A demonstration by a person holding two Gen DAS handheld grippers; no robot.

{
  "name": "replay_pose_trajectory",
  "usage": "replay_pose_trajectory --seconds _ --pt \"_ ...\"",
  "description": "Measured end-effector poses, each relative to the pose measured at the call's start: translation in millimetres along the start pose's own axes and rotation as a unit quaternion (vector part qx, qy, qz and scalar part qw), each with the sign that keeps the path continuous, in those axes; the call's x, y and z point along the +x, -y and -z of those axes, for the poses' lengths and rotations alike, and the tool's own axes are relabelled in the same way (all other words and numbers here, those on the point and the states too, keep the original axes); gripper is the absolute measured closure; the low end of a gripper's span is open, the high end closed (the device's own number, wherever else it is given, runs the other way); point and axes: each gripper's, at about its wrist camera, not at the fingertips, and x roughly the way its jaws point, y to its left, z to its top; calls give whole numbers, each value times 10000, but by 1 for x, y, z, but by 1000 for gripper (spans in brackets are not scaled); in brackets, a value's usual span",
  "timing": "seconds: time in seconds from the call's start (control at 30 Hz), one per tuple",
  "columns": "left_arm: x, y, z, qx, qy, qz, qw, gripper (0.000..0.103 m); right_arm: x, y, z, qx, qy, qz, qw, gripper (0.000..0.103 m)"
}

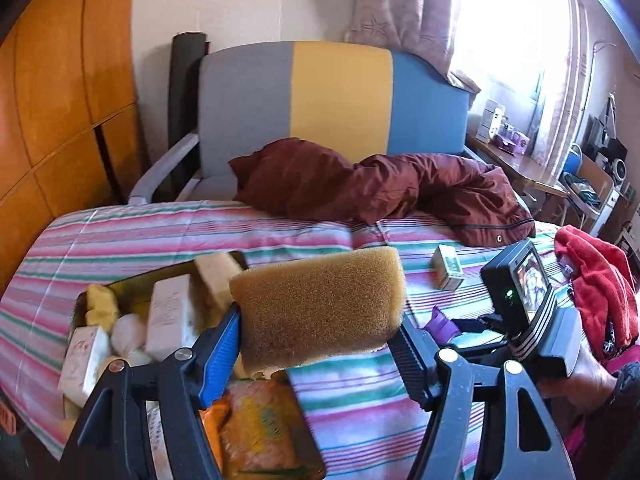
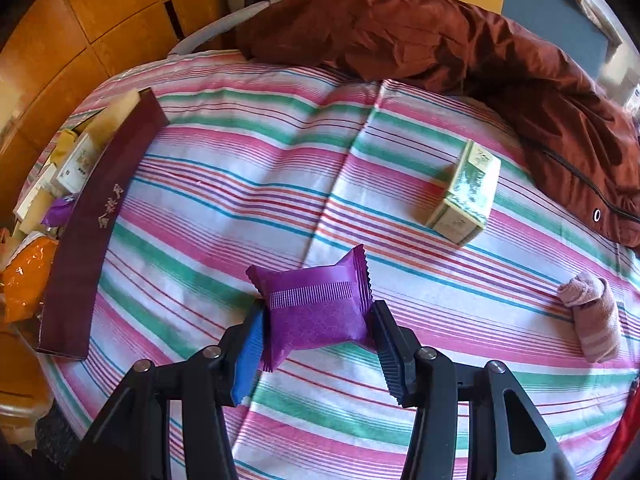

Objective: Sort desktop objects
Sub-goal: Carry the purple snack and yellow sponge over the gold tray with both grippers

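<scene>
Gripping a tan sponge [image 1: 320, 306] between its pads, the left gripper [image 1: 320, 344] holds it above the striped bedsheet [image 1: 360, 412], beside the box [image 1: 100, 292] of sorted items at left. The right gripper [image 2: 318, 332] pinches a purple packet [image 2: 316, 308] low over the sheet, a green carton [image 2: 466, 196] lying farther right.

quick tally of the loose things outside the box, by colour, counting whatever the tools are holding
Yellow-brown: 1, the porous foam sponge in the left tool
Purple: 1, the crinkle-edged foil packet in the right tool
Green: 1, the small printed carton
Pink: 1, the rolled striped sock
Total: 4
</scene>
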Motion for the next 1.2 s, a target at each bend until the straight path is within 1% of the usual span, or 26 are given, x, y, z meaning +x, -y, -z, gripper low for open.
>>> replay_pose_trajectory --seconds 0.17,0.33,0.53,0.7,0.9,1.03,1.2 --pt "-11 -18 12 -124 17 -108 9999 33 -8 -8 -1 18 102 -57 9999 51" --pt "-18 -32 23 -245 9 -164 9996 33 -21 -26 2 -51 192 -133 9997 51" --pt "-24 -48 37 -398 -40 -202 9990 33 -40 -51 3 -105 363 -284 9989 51" --pt "-29 -65 50 -552 -69 -252 9981 33 -59 -81 5 -156 575 -505 9969 51" --pt "-41 -98 65 -908 -29 -339 9953 33 -76 -121 8 -266 781 -798 9934 51" --pt "-52 -128 75 -1211 30 -436 9917 33 -84 -147 11 -367 908 -985 9903 51" --pt "-62 -164 90 -1587 67 -612 9854 33 -87 -174 12 -549 943 -1167 9872 50"
